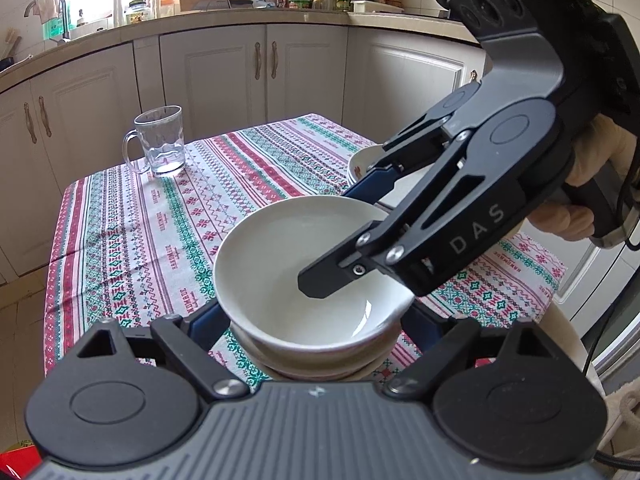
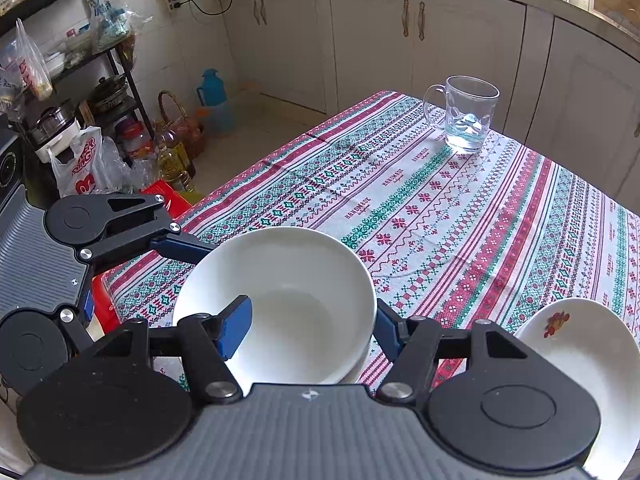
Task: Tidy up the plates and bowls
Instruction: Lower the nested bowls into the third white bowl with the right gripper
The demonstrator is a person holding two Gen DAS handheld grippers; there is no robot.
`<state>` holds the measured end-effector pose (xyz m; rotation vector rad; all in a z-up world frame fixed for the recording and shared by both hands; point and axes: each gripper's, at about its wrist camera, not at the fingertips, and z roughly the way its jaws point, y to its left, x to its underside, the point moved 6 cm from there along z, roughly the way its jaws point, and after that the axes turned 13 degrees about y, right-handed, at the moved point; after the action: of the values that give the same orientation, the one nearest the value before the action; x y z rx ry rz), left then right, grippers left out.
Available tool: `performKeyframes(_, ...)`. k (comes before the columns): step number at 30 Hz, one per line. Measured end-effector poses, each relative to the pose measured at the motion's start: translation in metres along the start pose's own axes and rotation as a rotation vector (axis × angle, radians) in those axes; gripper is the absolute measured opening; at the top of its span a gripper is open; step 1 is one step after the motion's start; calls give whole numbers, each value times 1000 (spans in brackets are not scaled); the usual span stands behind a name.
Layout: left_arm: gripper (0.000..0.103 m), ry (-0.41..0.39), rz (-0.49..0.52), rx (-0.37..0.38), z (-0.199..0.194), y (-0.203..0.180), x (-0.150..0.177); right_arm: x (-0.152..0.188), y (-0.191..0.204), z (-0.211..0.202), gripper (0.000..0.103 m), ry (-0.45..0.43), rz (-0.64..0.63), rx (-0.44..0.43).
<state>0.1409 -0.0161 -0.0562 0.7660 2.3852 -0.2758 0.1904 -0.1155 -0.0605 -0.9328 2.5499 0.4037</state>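
Rim of white bowl pinched by right gripper; tablecloth beyond bare.

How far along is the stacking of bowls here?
Done: the white bowl sits nested on a lower dish. In hand: the right gripper pinches its wall; the left gripper flanks the stack. Left: the flowered bowl lies apart on the tablecloth.

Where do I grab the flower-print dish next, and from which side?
Pinch the rim of the flower-print dish nearest the right tool, one finger inside, one outside, coming down from above. It lies open side up, shallow and wide, so probably only the thin rim fits between the fingers.
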Motion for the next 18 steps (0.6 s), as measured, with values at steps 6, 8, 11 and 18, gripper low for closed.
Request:
performKeyframes(6,92,8,-7,16,1,2,0,0,0,4,70,7,-5,6)
performKeyframes(8,93,9,-6,17,1,2,0,1,0,5,72,5,-9,5)
performKeyframes(11,94,16,-7,22,2,3,0,2,2,5,73,3,-21,8)
performKeyframes(18,97,15,19,13,0,3,2,5,7,2,94,-18,-43,14)
